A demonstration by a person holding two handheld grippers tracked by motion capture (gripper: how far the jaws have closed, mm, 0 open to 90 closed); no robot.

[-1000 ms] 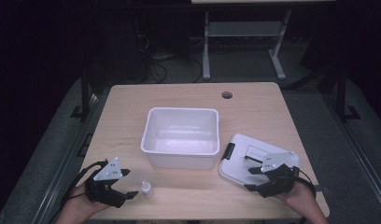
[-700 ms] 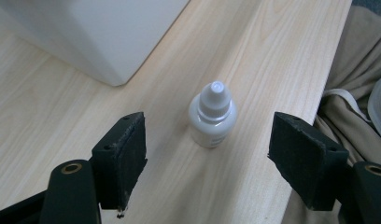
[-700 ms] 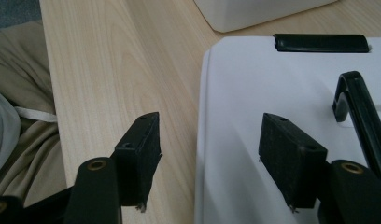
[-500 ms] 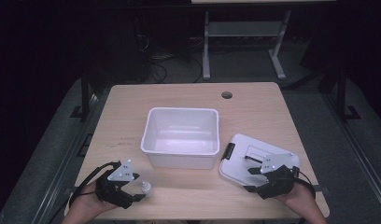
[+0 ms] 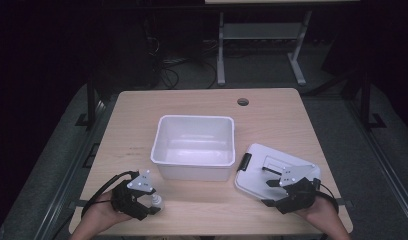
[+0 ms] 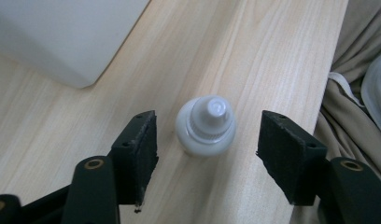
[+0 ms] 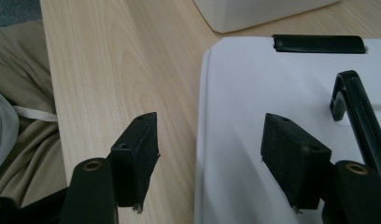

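The bottle (image 6: 206, 127) stands upright on the surface near the box (image 5: 193, 147), between the left gripper (image 6: 208, 151) jaws, which have just been closing, not yet touching. Light, rigid, smooth; grip the body below the cap. Right gripper (image 7: 209, 161) jaws are apart, straddling the lid (image 7: 282, 116) edge.

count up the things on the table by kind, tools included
white open bin: 1
white lid with black latches: 1
small white bottle: 1
black tools: 2, the left tool and the right tool
total: 5
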